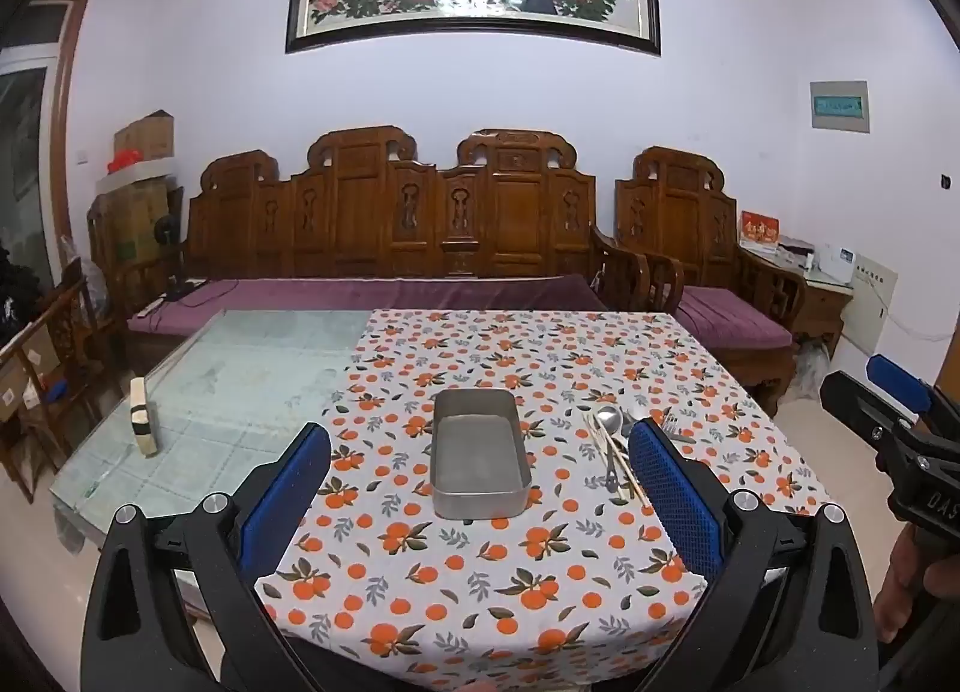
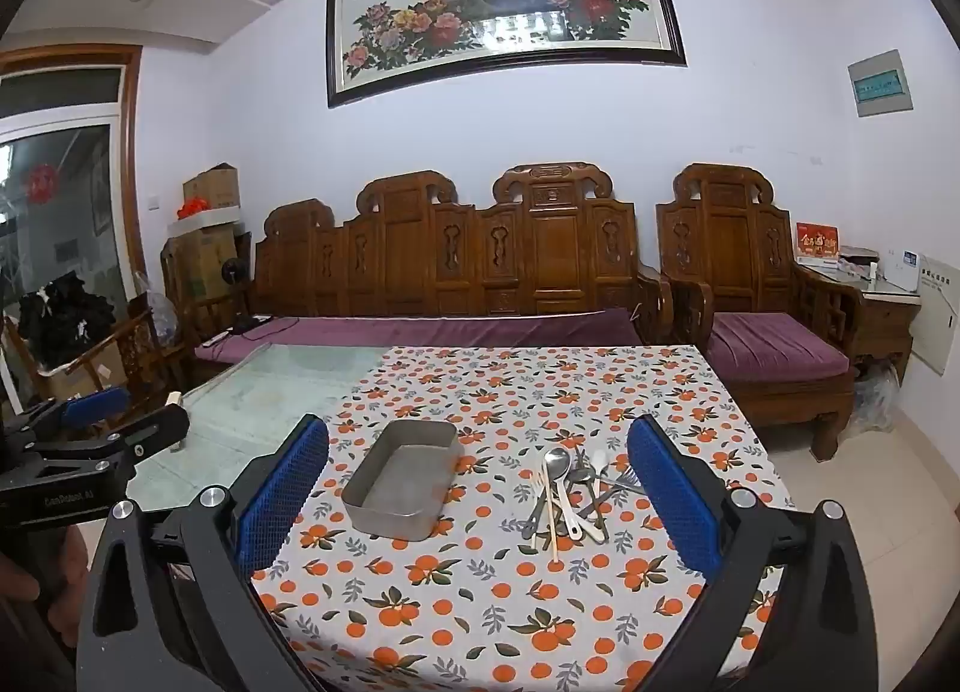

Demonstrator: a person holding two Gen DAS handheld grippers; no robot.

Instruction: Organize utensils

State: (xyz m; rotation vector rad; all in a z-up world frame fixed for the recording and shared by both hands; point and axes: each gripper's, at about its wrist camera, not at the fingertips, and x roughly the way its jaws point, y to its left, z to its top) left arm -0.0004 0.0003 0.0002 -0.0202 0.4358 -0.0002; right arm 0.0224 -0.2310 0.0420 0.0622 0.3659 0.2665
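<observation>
- Our left hand-held gripper (image 1: 480,488) hangs above the near edge of the counter (image 1: 252,392), its blue pads spread wide apart with nothing between them.
- Our right hand-held gripper (image 2: 478,482) is likewise wide apart and grips nothing.
- The metal tray (image 1: 480,452) sits empty on the orange-print cloth (image 1: 510,572), open side up.
- The utensils (image 2: 567,491) lie in a loose crossed pile just to the right of the tray: a steel spoon (image 2: 558,464), chopsticks (image 2: 549,518), a fork and a white spoon.
- A small pale block (image 1: 143,416) stands on the bare glass to the left.
</observation>
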